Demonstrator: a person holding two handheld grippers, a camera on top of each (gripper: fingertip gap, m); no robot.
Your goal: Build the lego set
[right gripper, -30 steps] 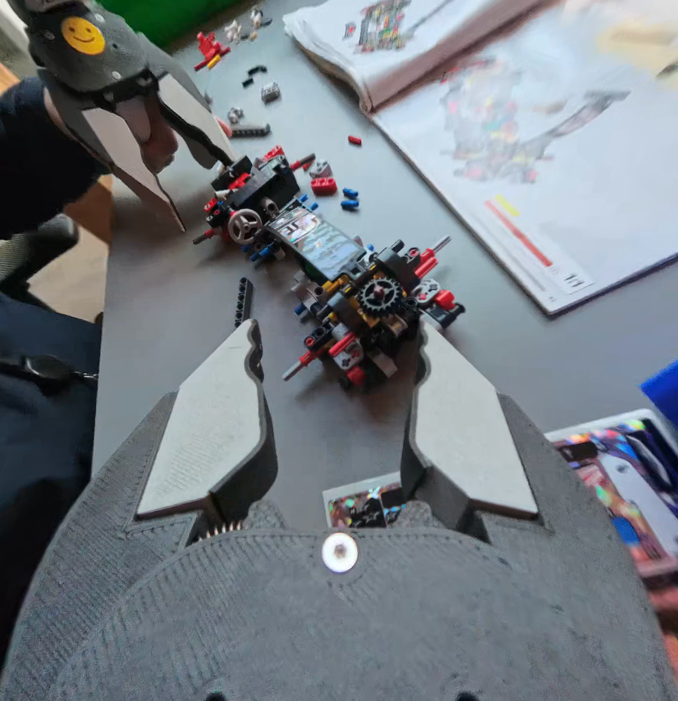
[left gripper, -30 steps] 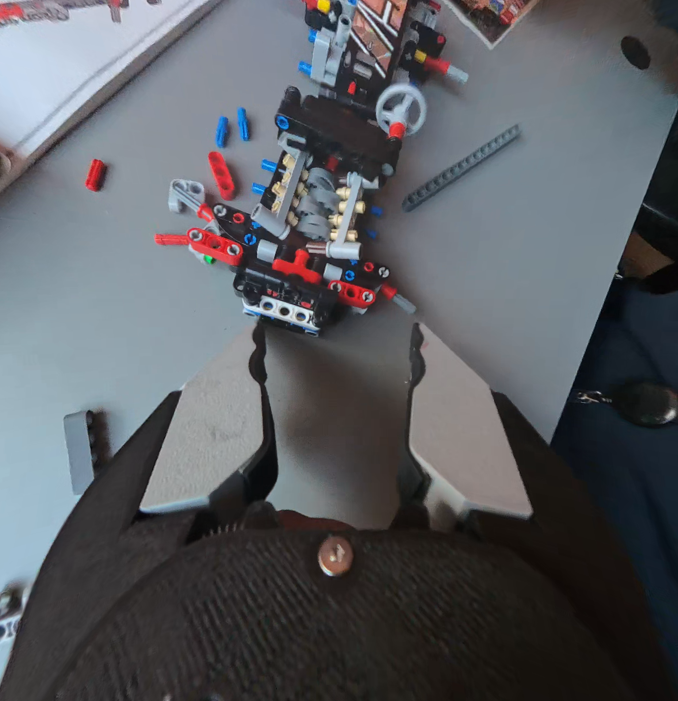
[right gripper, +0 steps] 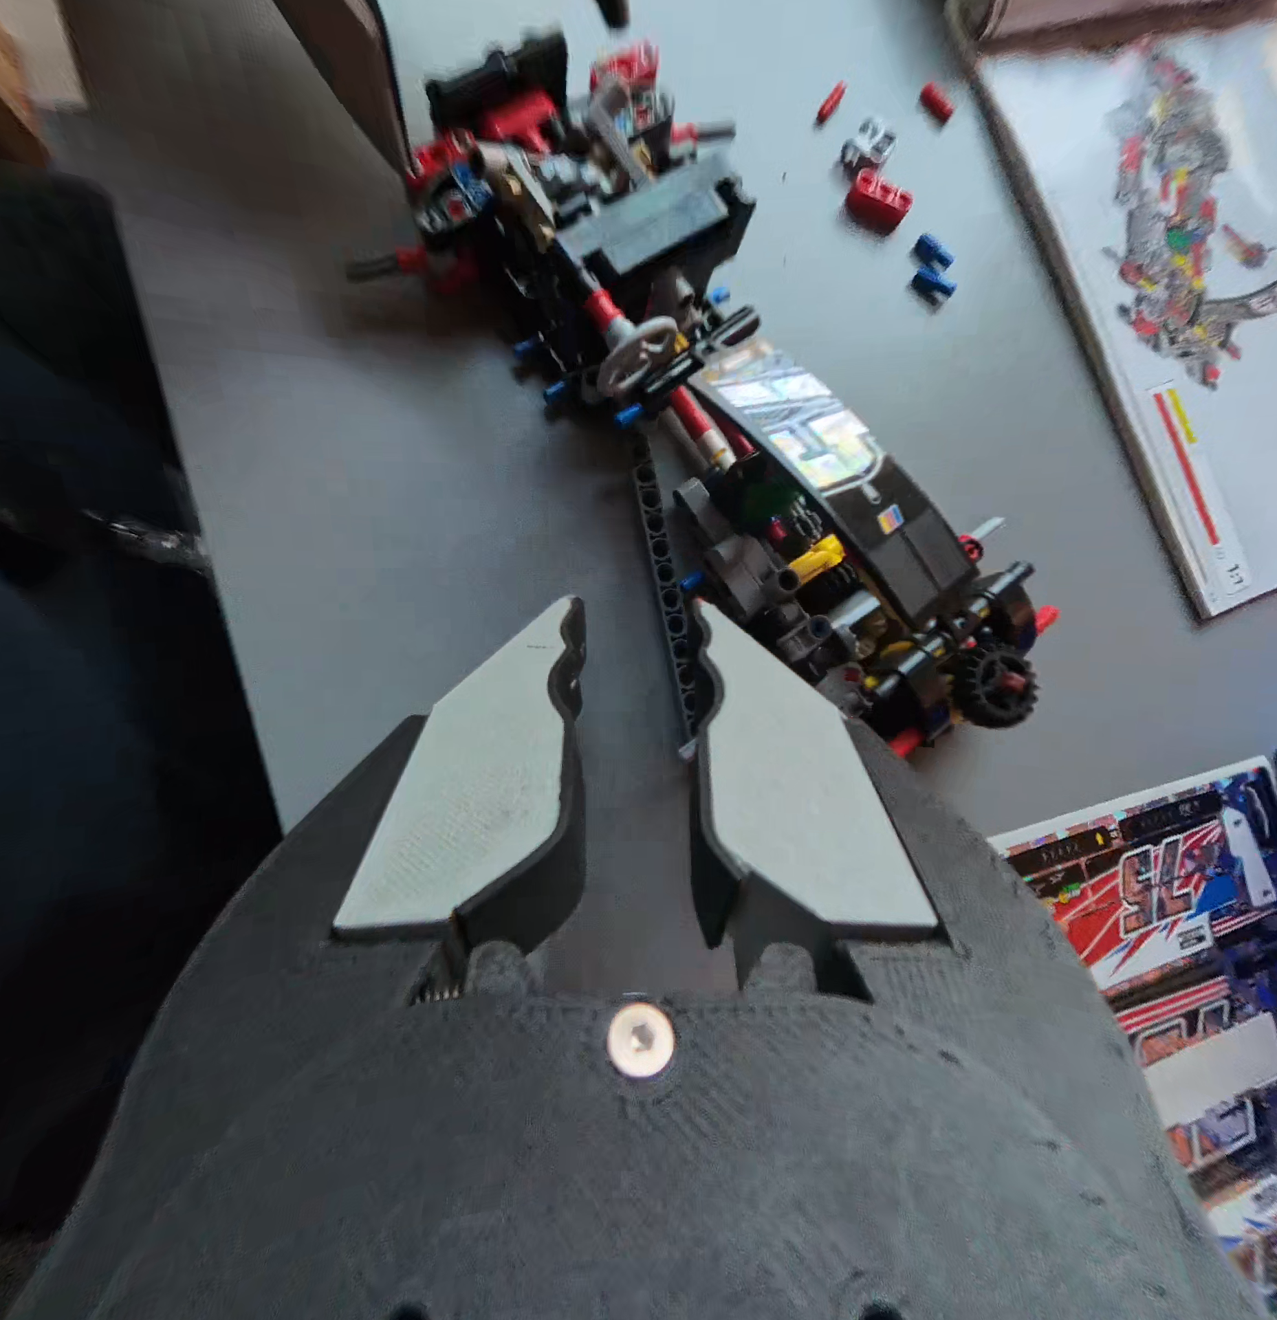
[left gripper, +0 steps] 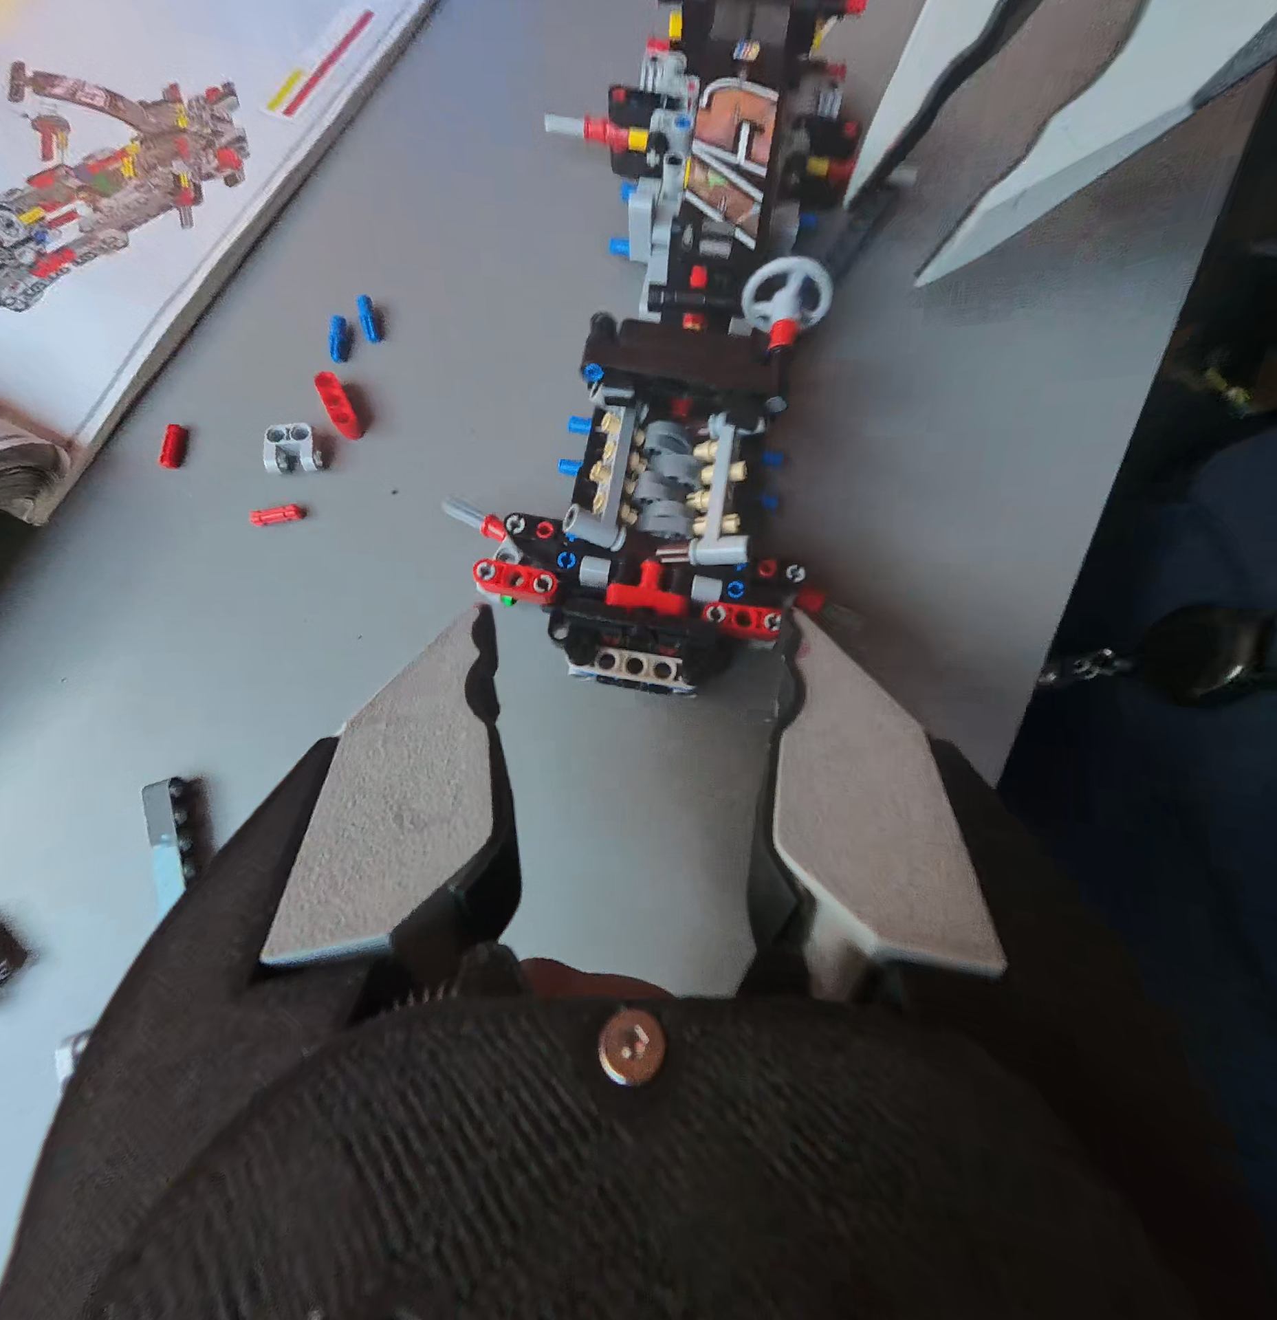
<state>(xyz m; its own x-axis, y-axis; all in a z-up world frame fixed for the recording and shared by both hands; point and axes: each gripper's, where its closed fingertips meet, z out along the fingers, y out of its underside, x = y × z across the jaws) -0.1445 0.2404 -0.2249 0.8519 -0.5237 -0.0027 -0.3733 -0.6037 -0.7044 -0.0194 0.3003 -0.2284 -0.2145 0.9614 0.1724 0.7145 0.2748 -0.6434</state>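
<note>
A long black, grey and red toy car chassis built from studless bricks lies on the grey table. My left gripper is open. Its fingertips flank the chassis' front end, with a gap showing at the left pad. My right gripper is partly closed but open. A long dark grey holed beam lies on the table along its right pad, and the left pad stands clear of the beam. The chassis lies just right of the beam. The right gripper also shows in the left wrist view, over the beam.
An open instruction booklet lies left of the chassis. Loose blue pins, a red beam, a grey connector and red pins lie between them. A grey beam lies near left. A sticker sheet lies at lower right. The table edge is close on the right.
The left gripper moved forward until its tips flank the chassis front. The right gripper moved left to the dark grey beam and its jaws narrowed around it. The beam now lies alongside the chassis.
</note>
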